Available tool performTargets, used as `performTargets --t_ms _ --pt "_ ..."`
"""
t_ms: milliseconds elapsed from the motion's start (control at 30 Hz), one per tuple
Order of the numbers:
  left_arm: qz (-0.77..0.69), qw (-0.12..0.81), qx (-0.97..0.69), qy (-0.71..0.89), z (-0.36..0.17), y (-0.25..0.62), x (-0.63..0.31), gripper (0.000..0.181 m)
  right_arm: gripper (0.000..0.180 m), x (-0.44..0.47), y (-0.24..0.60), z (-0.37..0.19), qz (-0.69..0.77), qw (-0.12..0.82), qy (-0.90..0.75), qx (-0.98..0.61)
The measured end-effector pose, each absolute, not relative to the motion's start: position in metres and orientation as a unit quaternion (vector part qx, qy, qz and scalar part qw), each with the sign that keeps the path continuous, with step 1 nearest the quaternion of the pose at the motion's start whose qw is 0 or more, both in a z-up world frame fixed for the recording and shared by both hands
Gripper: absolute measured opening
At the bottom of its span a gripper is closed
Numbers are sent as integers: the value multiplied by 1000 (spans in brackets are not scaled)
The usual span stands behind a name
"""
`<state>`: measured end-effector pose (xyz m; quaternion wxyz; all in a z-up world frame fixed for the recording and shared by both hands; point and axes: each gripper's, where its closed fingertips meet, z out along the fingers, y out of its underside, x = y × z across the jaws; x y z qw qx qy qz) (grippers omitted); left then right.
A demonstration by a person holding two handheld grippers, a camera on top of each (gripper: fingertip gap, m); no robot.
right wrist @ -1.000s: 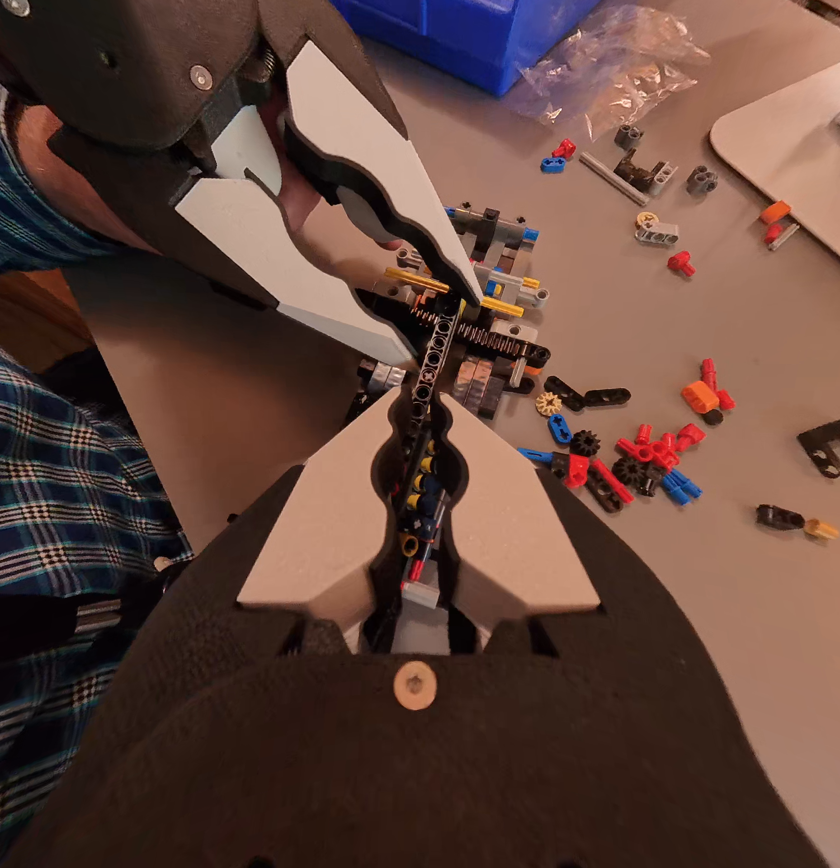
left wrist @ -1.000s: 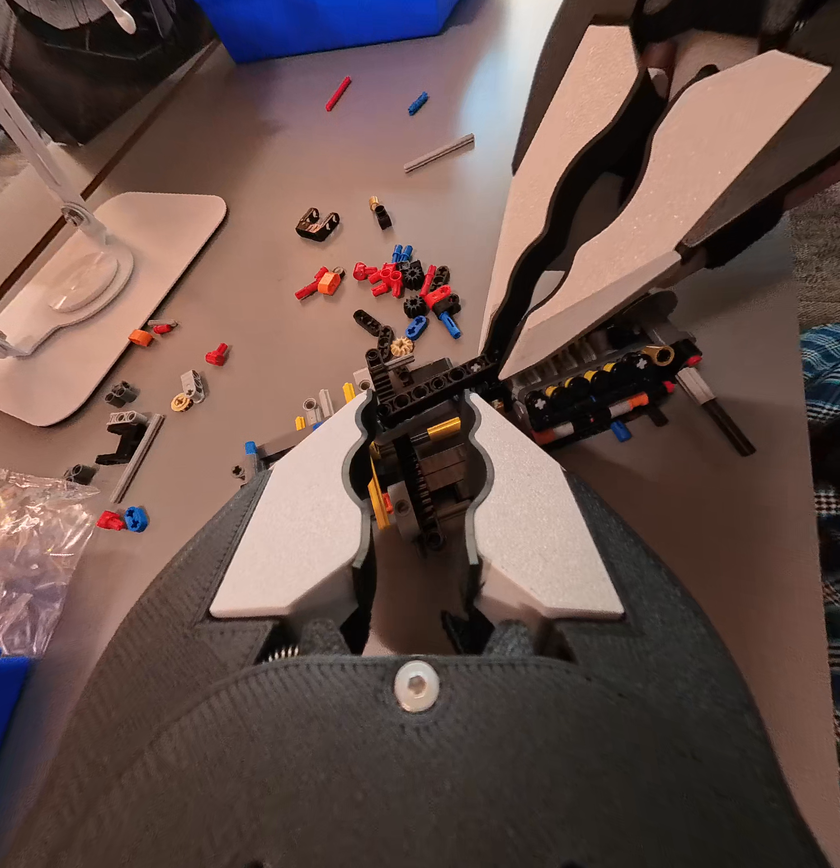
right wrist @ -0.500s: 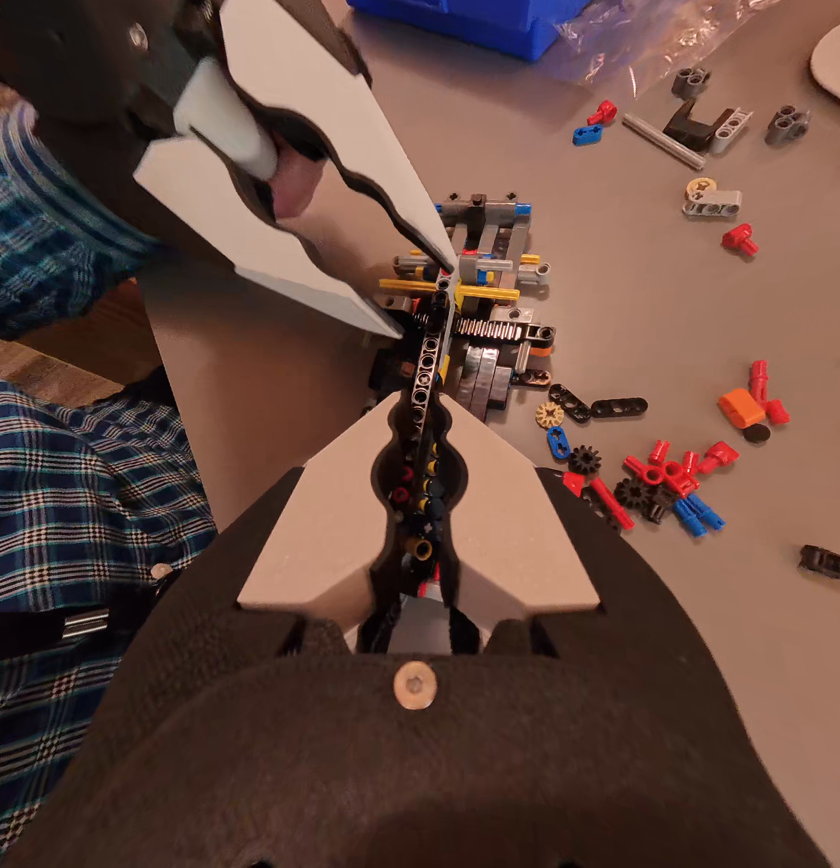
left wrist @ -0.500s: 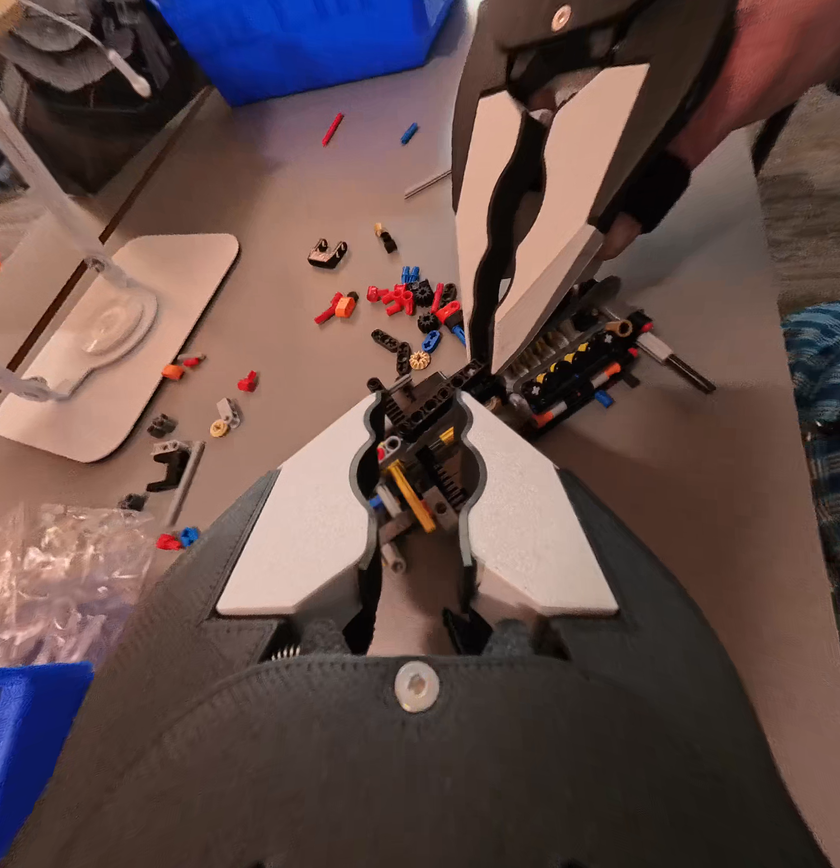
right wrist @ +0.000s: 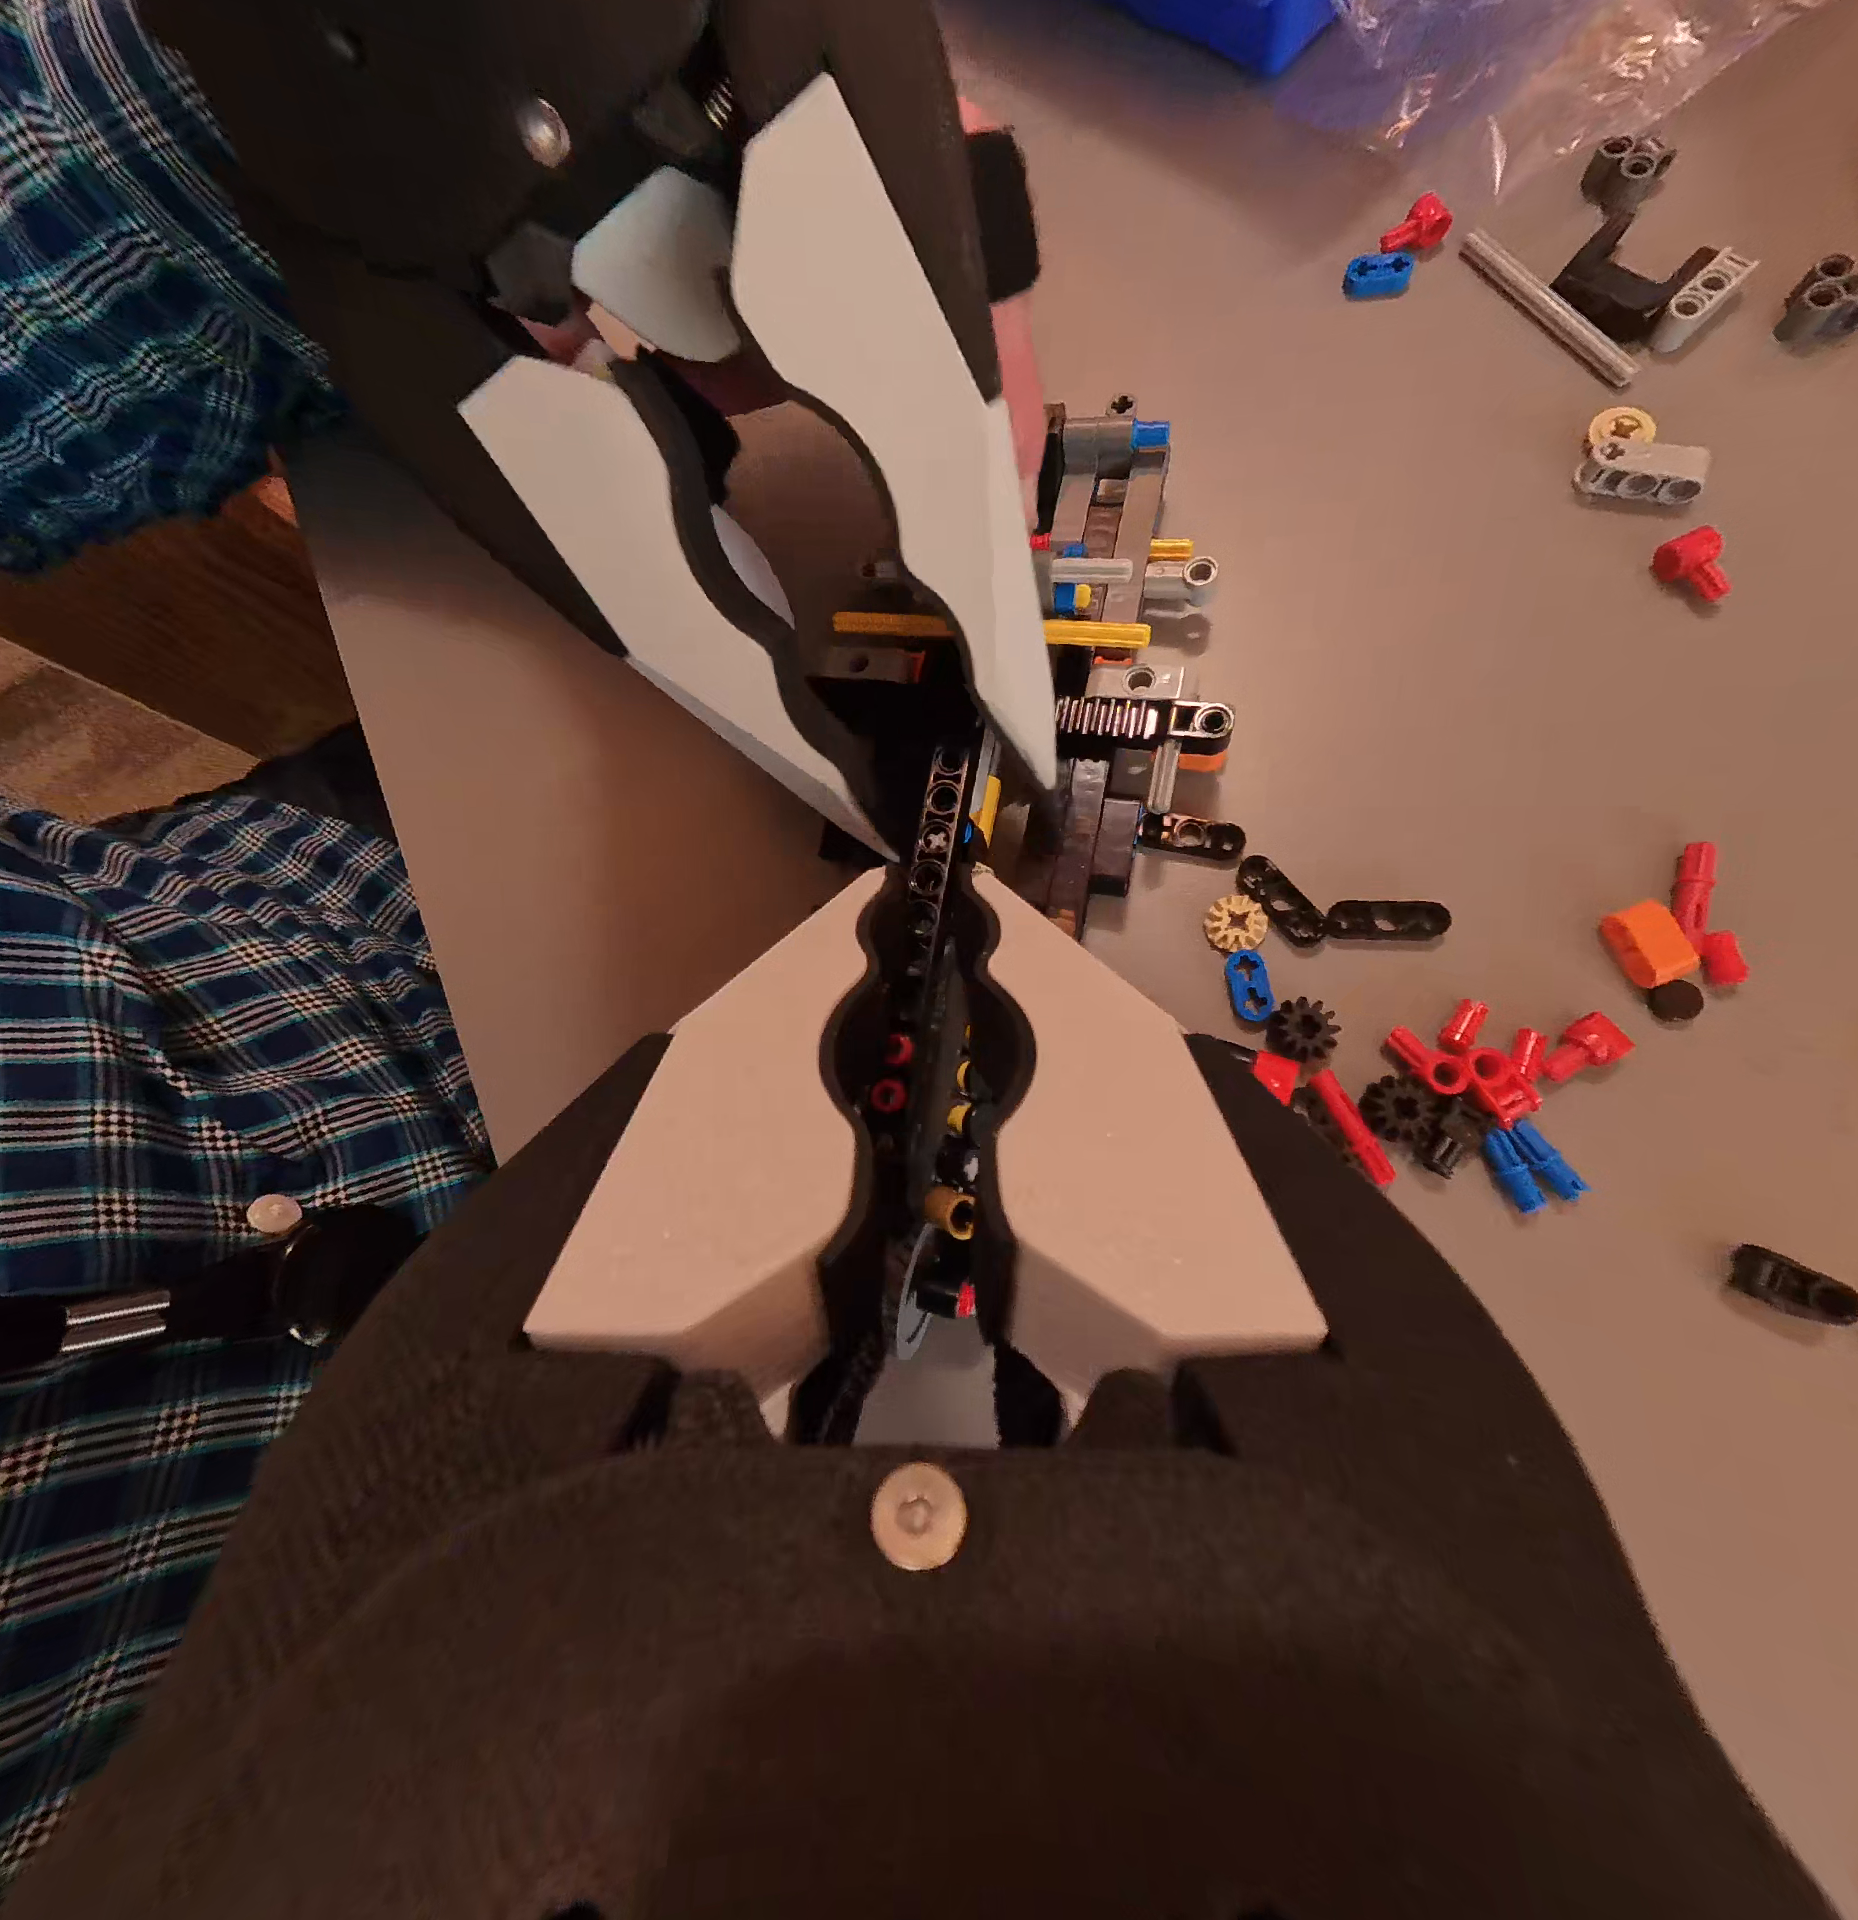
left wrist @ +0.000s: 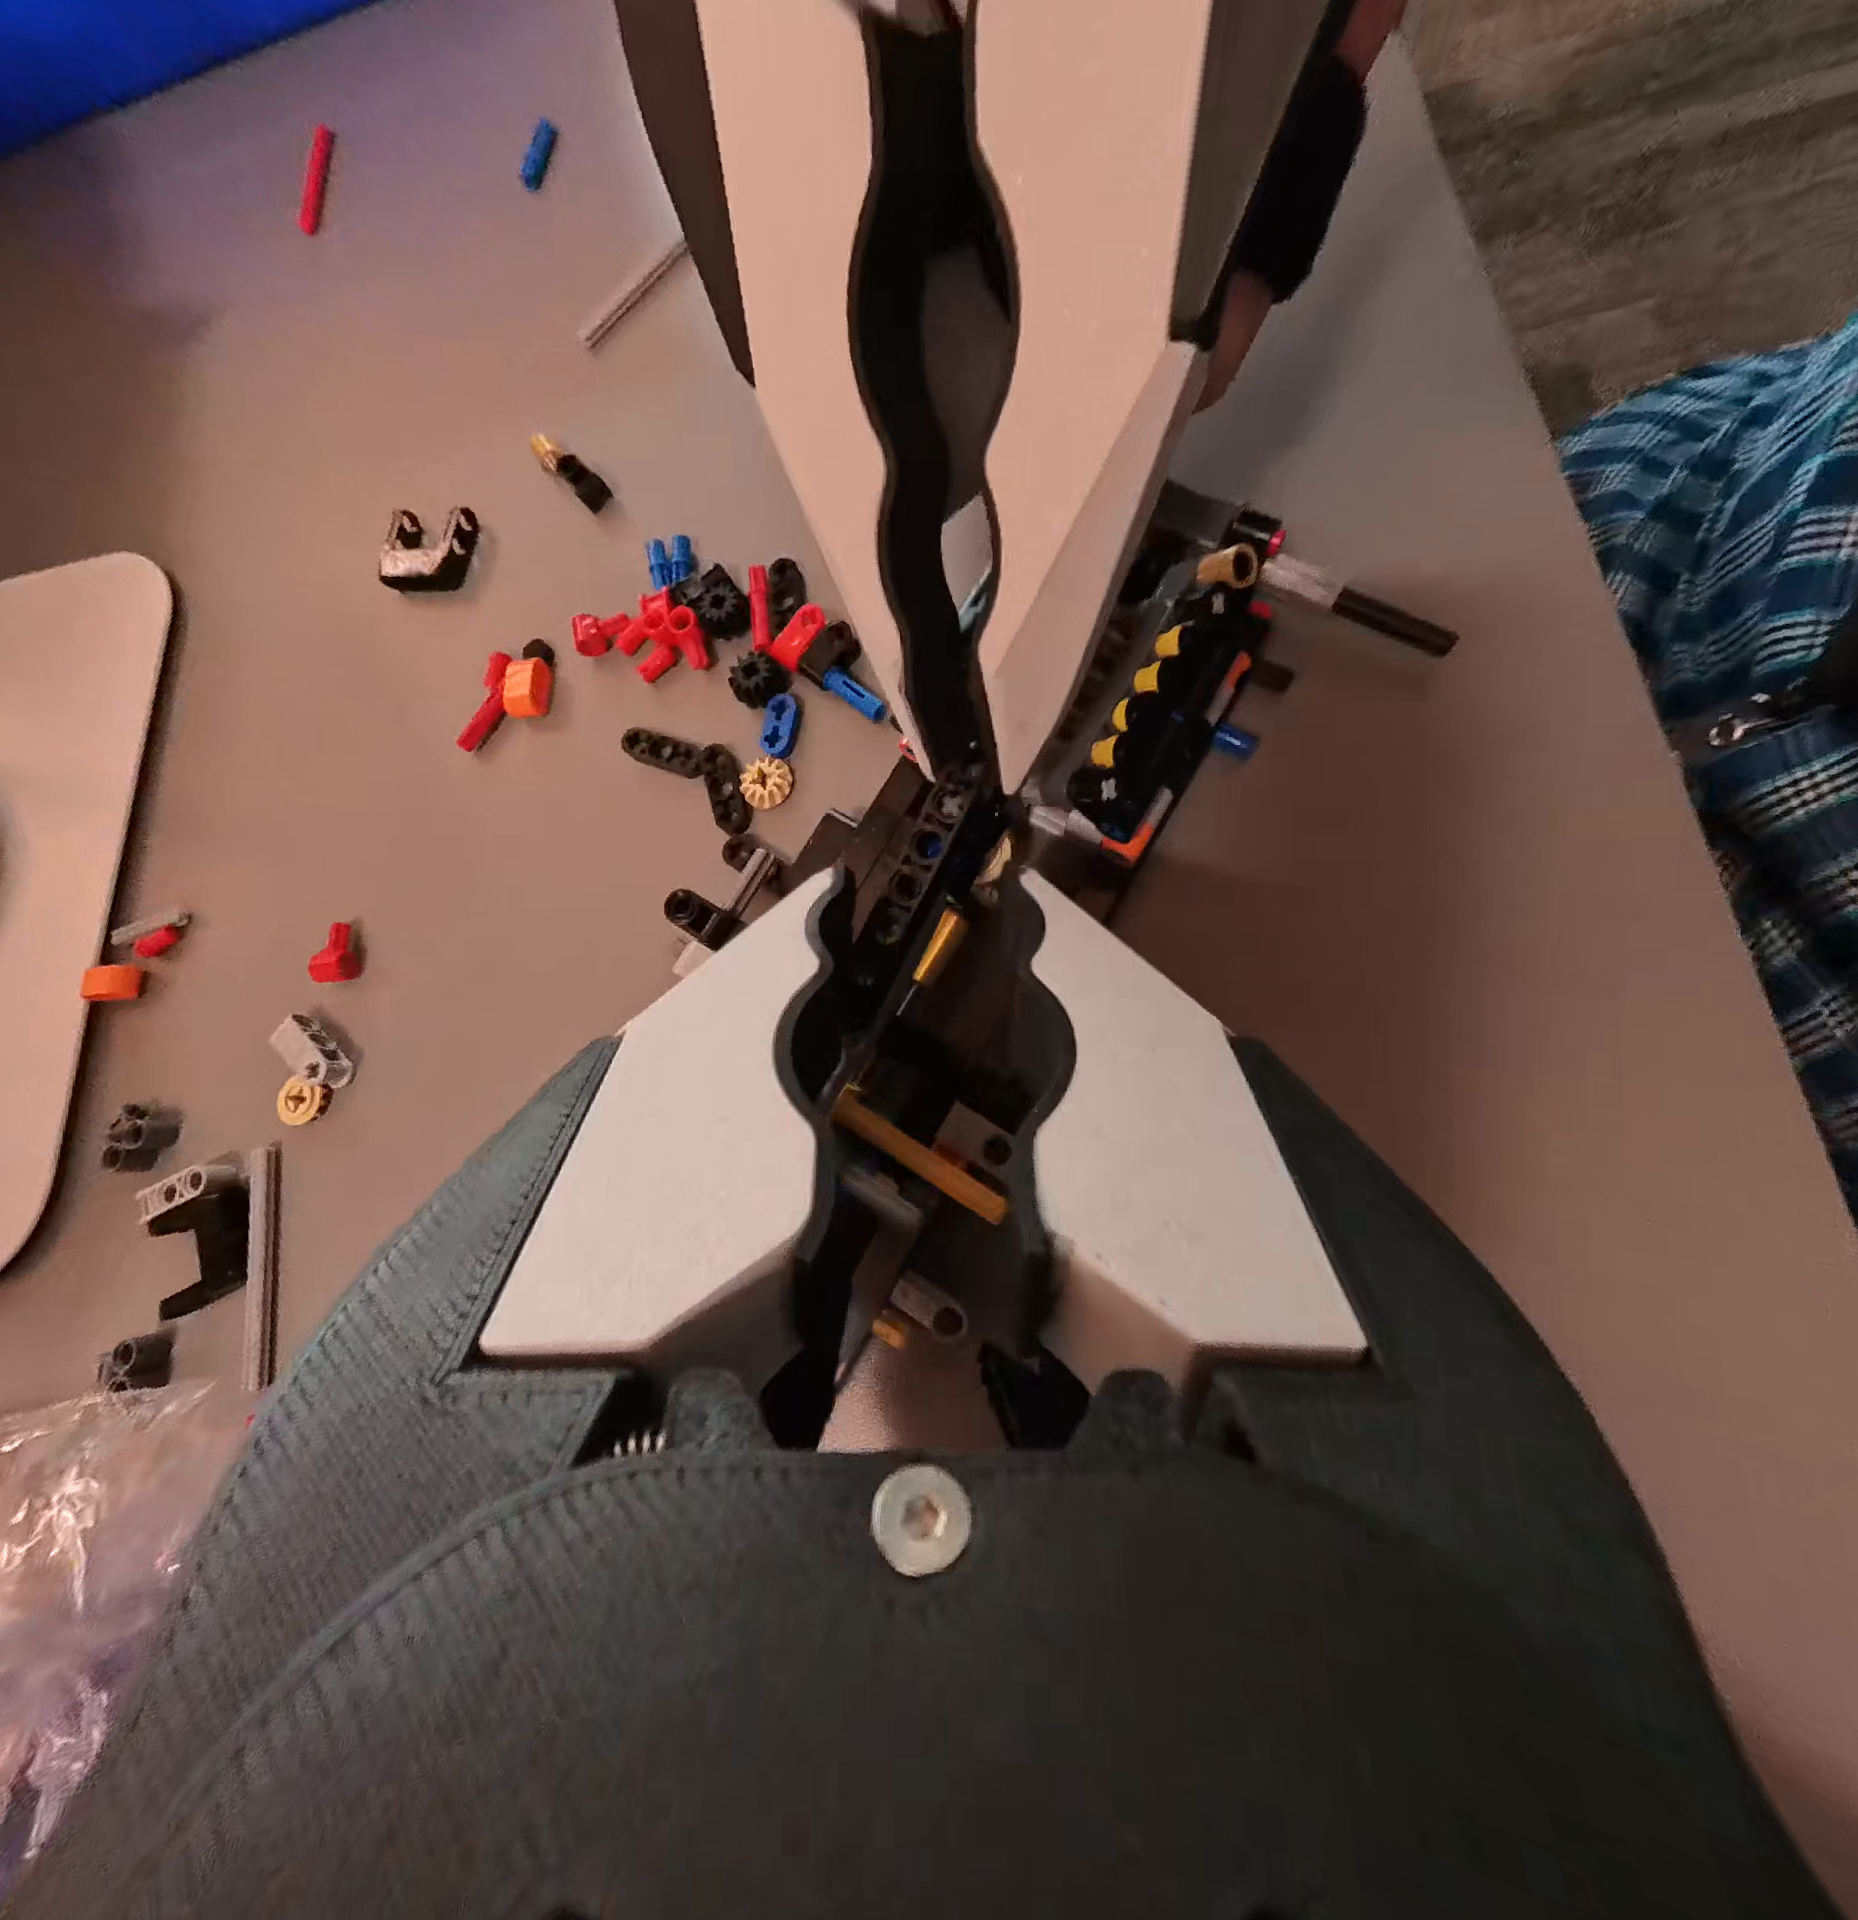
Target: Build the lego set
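On a grey table (left wrist: 1268,1091), scattered small red, blue and black plastic pieces (left wrist: 696,665) lie at left. Centre, the left gripper (left wrist: 930,899) is clamped on a black, grey and yellow partly built lego model (left wrist: 1164,717). The right gripper (right wrist: 930,883), tip to tip with it, is clamped on the model's long black holed beam (right wrist: 940,810). A plaid sleeve (left wrist: 1777,582) shows at right.

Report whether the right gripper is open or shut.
Shut. The right gripper has its fingertips pinched on the black beam of the lego assembly, nearly meeting around it in the right wrist view.
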<state>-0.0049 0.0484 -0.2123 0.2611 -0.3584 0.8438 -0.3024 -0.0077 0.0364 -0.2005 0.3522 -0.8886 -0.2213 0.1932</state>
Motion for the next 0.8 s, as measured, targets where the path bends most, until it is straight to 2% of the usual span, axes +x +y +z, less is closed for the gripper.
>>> performTargets --t_ms 33,467,800 --pt "-299 259 -356 847 -215 47 -4 28 7 -8 36 -200 191 353 -226 -888" --pt "-300 235 -354 854 -215 35 -7 14 7 -11 25 -200 186 355 -299 -866" --pt "-300 232 -344 859 -215 28 -8 11 7 -11 18 -200 190 335 -343 -857"
